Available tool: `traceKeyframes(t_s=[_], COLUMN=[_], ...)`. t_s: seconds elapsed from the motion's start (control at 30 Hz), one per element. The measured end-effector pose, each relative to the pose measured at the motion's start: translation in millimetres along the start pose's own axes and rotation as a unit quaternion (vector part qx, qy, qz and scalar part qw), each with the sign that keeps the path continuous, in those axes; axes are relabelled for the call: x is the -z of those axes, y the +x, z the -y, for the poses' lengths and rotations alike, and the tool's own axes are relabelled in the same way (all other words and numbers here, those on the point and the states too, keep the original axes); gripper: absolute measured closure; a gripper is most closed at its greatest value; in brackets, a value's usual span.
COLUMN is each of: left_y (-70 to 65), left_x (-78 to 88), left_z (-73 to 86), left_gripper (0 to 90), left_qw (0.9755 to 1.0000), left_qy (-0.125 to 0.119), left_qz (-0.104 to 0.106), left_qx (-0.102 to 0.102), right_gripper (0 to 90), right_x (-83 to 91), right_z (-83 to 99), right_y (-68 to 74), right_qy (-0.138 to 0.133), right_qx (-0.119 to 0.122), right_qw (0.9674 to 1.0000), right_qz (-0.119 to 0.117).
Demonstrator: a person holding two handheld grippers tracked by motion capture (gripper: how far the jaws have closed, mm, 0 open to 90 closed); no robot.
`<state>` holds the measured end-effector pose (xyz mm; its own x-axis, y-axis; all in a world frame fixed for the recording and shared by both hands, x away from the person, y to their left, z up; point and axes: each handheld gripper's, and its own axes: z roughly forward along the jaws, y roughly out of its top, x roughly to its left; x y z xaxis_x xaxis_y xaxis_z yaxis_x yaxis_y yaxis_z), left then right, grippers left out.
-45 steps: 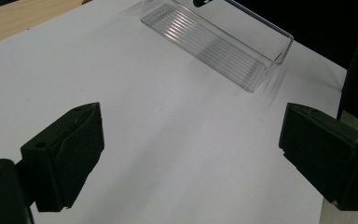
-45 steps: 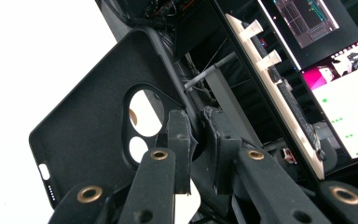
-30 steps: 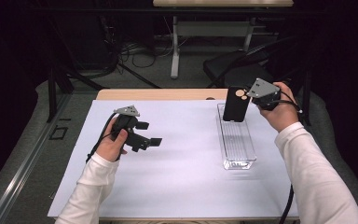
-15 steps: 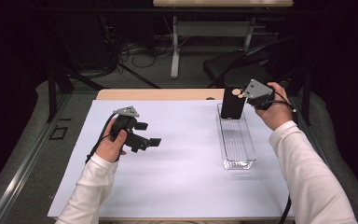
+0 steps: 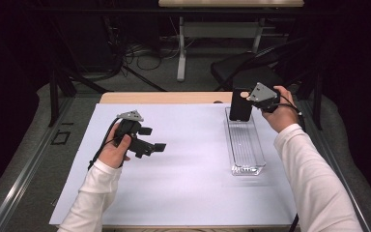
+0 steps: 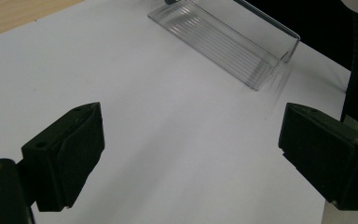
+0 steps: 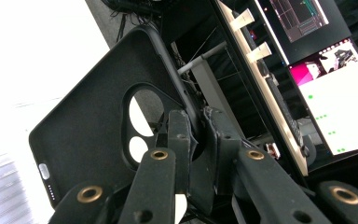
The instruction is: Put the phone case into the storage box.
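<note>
A black phone case (image 5: 240,105) with a camera cutout hangs upright over the far end of a clear plastic tray (image 5: 244,145). My right gripper (image 5: 249,99) is shut on the case's edge near that cutout. In the right gripper view the jaws of my right gripper (image 7: 196,122) pinch the rim of the case (image 7: 98,116). My left gripper (image 5: 153,138) stands open over the white sheet at the left, with nothing between its fingers. The left gripper view has my left gripper (image 6: 191,154) wide apart, with the tray (image 6: 223,39) lying farther off.
A large white sheet (image 5: 183,164) covers most of the wooden table (image 5: 164,98). Beyond the far edge are a dark chair (image 5: 241,72), cables and desk legs. Lit monitors (image 7: 335,70) show behind the case.
My right gripper has shifted slightly left and away with the phone case, staying over the tray's far end. The left gripper has stayed put.
</note>
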<state>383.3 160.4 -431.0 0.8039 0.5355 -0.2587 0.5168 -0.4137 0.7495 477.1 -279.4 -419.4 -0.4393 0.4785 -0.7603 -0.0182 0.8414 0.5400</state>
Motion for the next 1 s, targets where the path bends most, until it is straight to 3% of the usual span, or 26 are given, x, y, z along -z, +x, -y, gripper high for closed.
traceKeyframes(t_s=[0.57,1.0], left_y=[0.2,-0.1], left_x=[0.3,-0.6], left_z=[0.5,0.9], left_gripper=[7.3,7.3], left_qw=[1.0000,1.0000], left_qy=[-0.002,0.000], left_qz=[-0.002,-0.003], left_qx=[0.001,0.002], right_gripper=[81.5,81.5], right_x=[-19.4,-26.6], right_z=[-1.0,1.6], right_y=[13.9,18.3], right_qy=[0.004,0.006], right_qx=[0.037,0.036], right_qw=[0.9993,0.9993], right_qz=[0.004,0.010])
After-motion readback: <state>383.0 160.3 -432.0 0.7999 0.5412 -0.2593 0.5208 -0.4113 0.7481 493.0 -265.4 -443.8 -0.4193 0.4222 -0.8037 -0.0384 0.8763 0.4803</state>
